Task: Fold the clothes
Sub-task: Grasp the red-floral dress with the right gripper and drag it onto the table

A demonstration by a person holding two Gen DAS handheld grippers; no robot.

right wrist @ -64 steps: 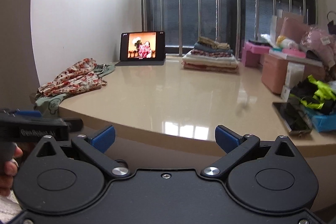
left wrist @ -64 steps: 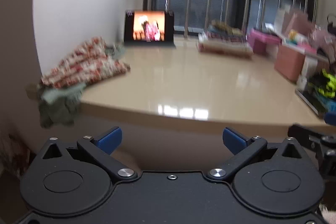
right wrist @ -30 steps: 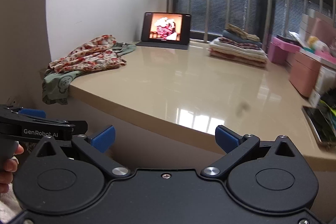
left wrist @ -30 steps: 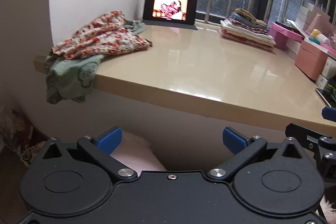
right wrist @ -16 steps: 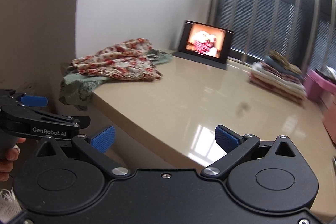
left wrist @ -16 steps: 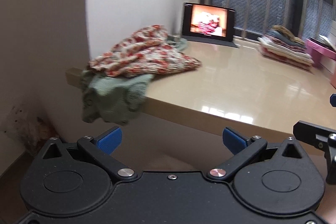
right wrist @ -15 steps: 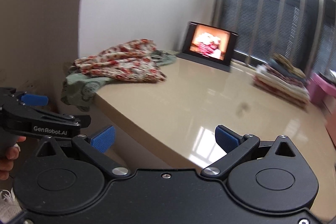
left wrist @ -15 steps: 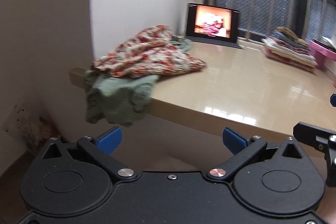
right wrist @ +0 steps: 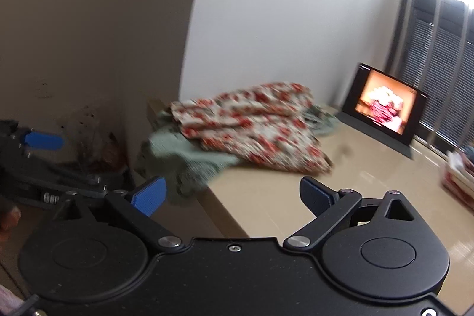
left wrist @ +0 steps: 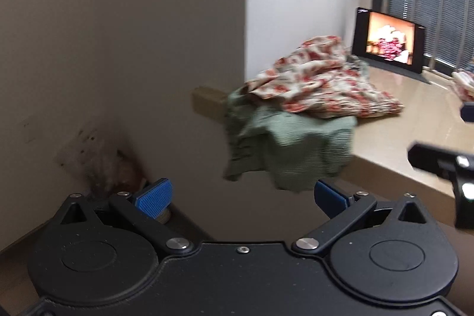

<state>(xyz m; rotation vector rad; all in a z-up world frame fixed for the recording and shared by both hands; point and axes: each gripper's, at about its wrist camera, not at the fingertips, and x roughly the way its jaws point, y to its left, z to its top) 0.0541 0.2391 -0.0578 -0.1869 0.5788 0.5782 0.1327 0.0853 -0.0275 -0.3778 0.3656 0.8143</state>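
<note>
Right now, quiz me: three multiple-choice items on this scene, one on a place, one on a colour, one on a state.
1. Where does the green garment lie?
A. draped over the table edge under the floral garment
B. on the floor
C. beside the tablet

2. What colour are the pads of the left gripper?
A. red
B. blue
C. white

3. How does the right gripper stand?
A. shut on the floral garment
B. shut on nothing
C. open, holding nothing

Answers:
1. A, it hangs off the corner of the table with floral cloth on top.
2. B, both pads show blue.
3. C, its jaws stand wide apart, short of the clothes.
</note>
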